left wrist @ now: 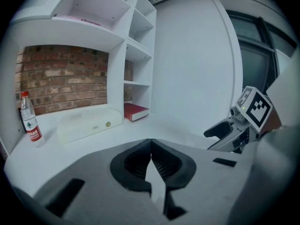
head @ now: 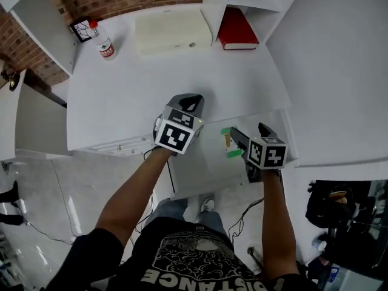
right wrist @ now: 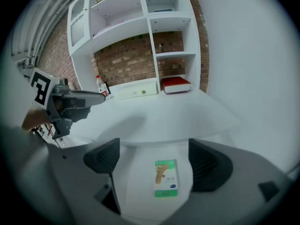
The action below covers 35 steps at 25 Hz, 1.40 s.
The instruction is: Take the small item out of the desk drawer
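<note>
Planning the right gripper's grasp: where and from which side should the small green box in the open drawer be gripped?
Grip the green box across its long edges, from above: it lies flat in the drawer, lengthwise between the open jaws of the right gripper.

The dark grey left gripper (left wrist: 151, 153) is seen with jaws pressed together on nothing; a red hardback book (left wrist: 136, 110) is laid flat on the white desk (left wrist: 140, 134) beyond.

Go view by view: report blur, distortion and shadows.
Head view: sharp, evenly lit, the white desk nearly featureless. Left gripper view: fisheye bends the shelves, corners black, the shut left gripper blurred. Right gripper view: same warp, soft shadow on the desk, small box slightly soft.
</note>
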Available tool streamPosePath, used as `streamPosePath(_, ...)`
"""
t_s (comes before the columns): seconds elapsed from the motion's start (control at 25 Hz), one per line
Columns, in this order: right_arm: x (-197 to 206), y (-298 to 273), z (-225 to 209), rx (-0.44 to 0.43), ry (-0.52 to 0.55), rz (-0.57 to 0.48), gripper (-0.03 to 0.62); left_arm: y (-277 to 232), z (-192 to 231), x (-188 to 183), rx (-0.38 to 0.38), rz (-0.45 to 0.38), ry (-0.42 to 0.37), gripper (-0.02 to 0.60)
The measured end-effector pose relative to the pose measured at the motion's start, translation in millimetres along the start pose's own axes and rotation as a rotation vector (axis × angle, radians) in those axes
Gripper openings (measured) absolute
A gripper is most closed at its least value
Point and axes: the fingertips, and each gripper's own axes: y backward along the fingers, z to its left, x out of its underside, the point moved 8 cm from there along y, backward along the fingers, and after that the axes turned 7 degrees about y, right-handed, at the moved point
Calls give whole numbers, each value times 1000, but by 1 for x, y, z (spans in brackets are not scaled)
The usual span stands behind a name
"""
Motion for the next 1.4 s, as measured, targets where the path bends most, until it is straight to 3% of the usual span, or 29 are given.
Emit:
streamPosePath(0.48, 50, -52, -12, -100, 33, 162, 454, -1, -4, 52, -119, 17, 63, 9)
streamPosePath(0.8, 81, -89, -14, -132, 43, 248, 454, -3, -9, 79, -156, 12, 95, 9)
streamPosePath(1.4, 120, -139, -15, -100, 126, 407, 453, 10, -11, 112, -205, 9, 117, 9)
